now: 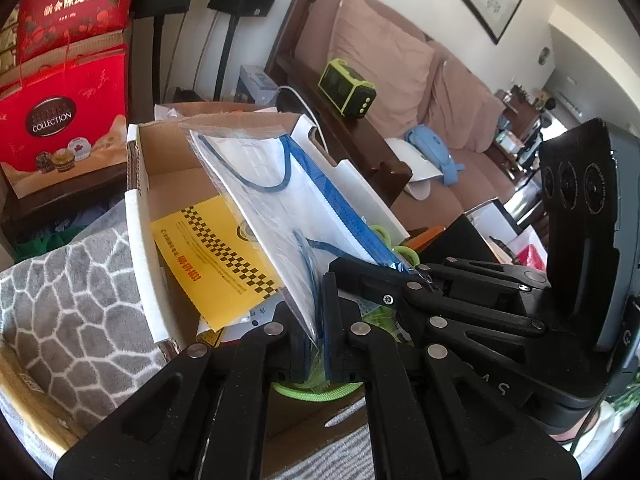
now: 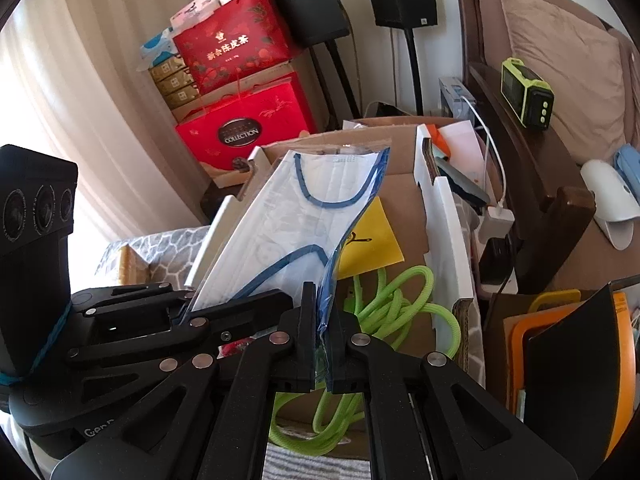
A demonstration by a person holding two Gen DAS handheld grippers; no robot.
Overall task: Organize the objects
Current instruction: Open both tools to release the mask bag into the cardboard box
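A: Both grippers, left gripper and right gripper, are clamped on one clear bag of face masks, held above the cardboard box.

B: Box contents: yellow paper, green cord. Both grippers angle downward.

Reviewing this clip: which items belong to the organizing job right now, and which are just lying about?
In play:
clear plastic pack of blue-strapped face masks, pinched by left hand-held gripper and right hand-held gripper
open cardboard box

Lying about:
neon green cord
yellow leaflet
red gift boxes
green-framed device
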